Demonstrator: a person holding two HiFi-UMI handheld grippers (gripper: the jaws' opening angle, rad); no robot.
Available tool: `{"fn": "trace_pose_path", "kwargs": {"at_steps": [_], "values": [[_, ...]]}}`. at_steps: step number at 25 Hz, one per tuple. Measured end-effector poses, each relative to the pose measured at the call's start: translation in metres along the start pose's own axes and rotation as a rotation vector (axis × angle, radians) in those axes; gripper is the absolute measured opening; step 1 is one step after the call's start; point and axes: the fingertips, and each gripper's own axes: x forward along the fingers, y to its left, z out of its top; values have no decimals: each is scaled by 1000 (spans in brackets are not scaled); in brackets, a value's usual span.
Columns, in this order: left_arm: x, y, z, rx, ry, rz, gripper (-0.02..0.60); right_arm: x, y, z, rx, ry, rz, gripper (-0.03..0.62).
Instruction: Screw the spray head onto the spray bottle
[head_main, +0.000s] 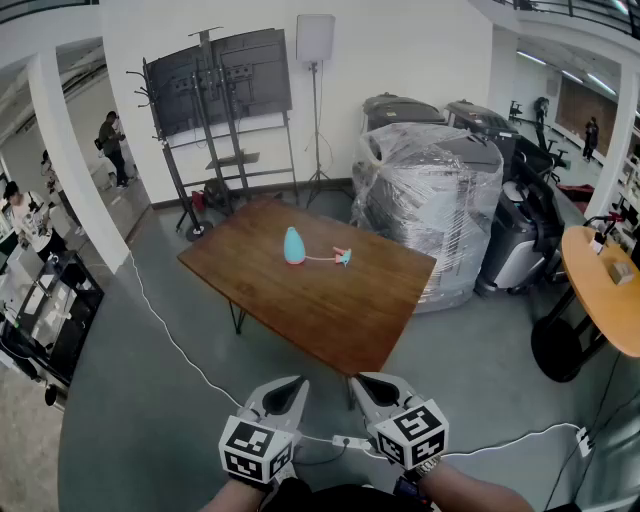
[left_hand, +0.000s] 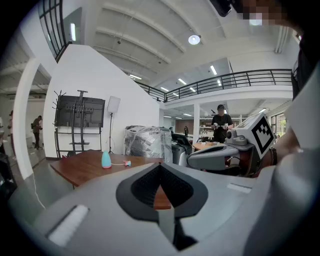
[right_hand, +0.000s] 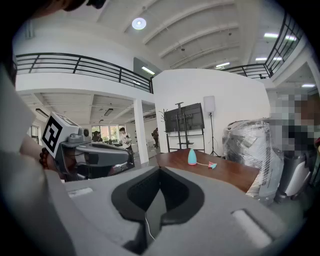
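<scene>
A teal spray bottle (head_main: 293, 245) stands upright near the middle of the brown table (head_main: 330, 300). To its right lies the spray head (head_main: 343, 256), pink and teal, with its thin tube pointing toward the bottle. Both show small in the left gripper view as bottle (left_hand: 106, 160) and spray head (left_hand: 127, 163), and in the right gripper view as bottle (right_hand: 192, 157) and spray head (right_hand: 212, 165). My left gripper (head_main: 290, 385) and right gripper (head_main: 365, 383) hang side by side well short of the table's near corner, both shut and holding nothing.
A white cable (head_main: 170, 340) runs across the grey floor past the table's left. Plastic-wrapped goods (head_main: 430, 200) and black machines (head_main: 525, 225) stand right of the table. A TV stand (head_main: 215, 95) is behind it. A round wooden table (head_main: 605, 285) is at far right. People stand far left.
</scene>
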Motion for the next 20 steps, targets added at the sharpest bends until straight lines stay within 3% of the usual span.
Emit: {"fn": "trace_pose_path", "kwargs": {"at_steps": [12,20], "values": [[12,142,11,8,4,-130,15,132,11,25,9,44,-144,-9],[21,199,8,-3,34,-199,15,174,-1,31,38,73,-257,-9]]}}
